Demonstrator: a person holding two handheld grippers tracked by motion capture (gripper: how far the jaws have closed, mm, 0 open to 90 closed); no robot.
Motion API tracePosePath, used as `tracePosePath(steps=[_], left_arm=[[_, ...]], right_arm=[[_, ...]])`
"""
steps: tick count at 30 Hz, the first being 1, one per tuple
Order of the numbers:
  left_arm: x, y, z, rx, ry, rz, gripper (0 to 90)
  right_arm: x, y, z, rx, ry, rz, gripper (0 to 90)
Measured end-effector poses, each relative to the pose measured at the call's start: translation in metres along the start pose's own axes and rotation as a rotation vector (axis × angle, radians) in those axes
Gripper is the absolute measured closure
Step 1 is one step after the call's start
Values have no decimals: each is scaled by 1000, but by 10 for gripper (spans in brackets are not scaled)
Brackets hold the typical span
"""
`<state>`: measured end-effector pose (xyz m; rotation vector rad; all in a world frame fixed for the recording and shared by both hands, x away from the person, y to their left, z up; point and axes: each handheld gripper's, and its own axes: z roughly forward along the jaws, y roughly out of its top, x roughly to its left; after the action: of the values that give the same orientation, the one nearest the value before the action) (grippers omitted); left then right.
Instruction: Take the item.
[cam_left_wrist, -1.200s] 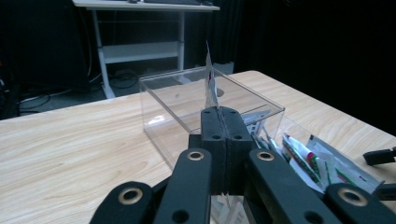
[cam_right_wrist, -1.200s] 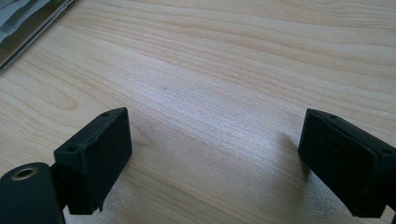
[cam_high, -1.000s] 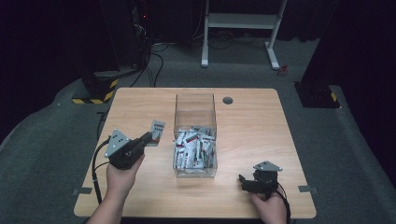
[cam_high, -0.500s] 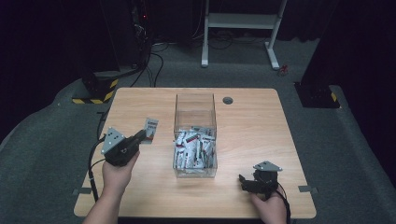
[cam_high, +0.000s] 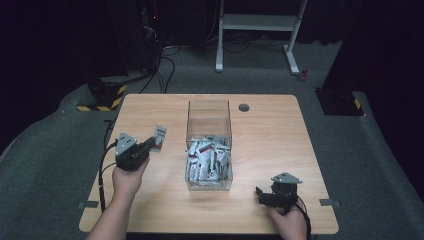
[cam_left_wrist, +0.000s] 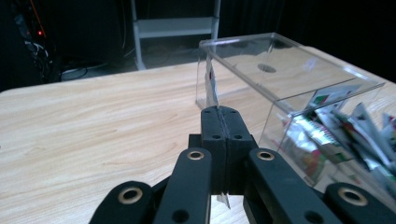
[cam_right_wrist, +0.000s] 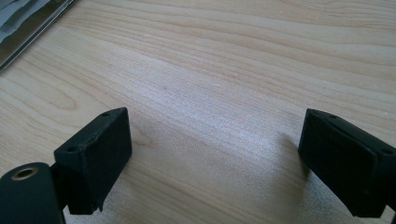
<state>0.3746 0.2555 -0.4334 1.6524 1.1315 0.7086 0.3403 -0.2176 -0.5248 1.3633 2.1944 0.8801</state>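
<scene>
Left of the clear box (cam_high: 209, 145), a thin sachet (cam_high: 159, 137) is pinched edge-on in the left gripper (cam_high: 150, 144).
Flat, glossy and rectangular, the sachet is held above the pale wood-grain table (cam_high: 270, 125), its long axis running on from the matte black pads, away from the hand. More crinkled sachets are heaped in the straight-walled box. The right gripper (cam_high: 261, 194) is rested on the table, jaws spread wide, nothing between.

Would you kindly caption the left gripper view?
Left gripper shut on a sachet beside the clear box.
</scene>
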Motion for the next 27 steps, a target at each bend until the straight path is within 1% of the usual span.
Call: tracePosePath(steps=[3,11,12,14,18,22,27], left_arm=[[2,-4,6,18,4,1,895],[11,-18,22,73,19,-30,895],[12,-20,23,78,20,-32,895],[12,-22,26,99,26,-21,895],[14,-27,32,117,29,-29,895],[16,-33,38,147,36,-41,895],[19,-41,45,177,37,-72,892]], right_arm=[[0,0,0,0,0,0,93],[0,0,0,0,1,-1,93],[0,0,0,0,1,-1,93],[0,0,0,0,1,-1,93],[0,0,0,-1,1,-3,93],[0,0,0,-1,1,-3,93],[0,0,0,-1,1,-4,93]])
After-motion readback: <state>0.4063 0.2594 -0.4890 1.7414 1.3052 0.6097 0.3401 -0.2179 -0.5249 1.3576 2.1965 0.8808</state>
